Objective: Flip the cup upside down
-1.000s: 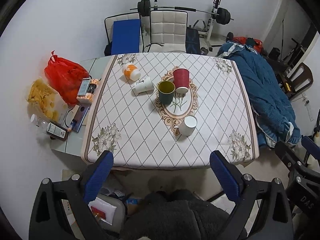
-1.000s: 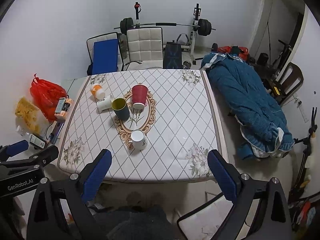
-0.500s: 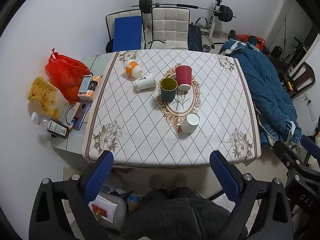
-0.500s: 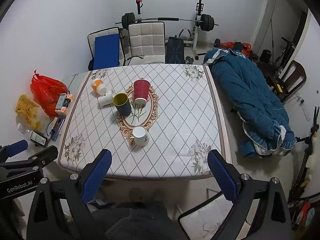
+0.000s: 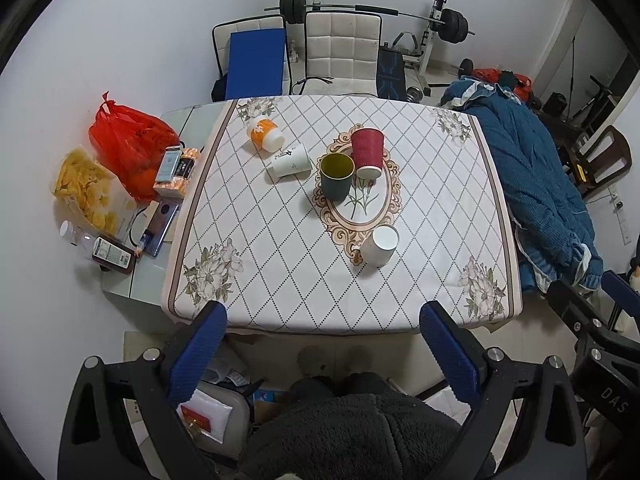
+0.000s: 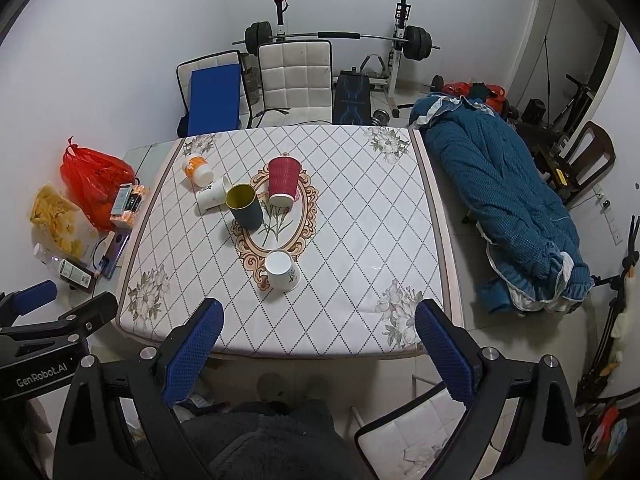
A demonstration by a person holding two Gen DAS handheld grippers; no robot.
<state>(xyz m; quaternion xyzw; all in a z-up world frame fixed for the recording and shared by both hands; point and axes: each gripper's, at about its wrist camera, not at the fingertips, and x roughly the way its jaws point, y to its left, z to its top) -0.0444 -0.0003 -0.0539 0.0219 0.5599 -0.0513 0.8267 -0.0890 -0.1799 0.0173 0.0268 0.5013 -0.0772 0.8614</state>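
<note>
I hold both grippers high above the table (image 5: 280,280), my left gripper (image 5: 322,344) and right gripper (image 6: 316,342) each spread wide and carrying nothing. Going left to right in the left view: an orange cup (image 5: 264,133) and a white paper cup (image 5: 291,160) lie tipped at about 11 o'clock, the dark green cup (image 5: 337,176) stands mouth-up near centre, touching or just beside the already inverted red cup (image 5: 368,153), and the white mug (image 5: 380,245) stands at about 5 o'clock. The green one looks rigid, smooth, probably slippery; I'd pinch its wall below the rim.
</note>
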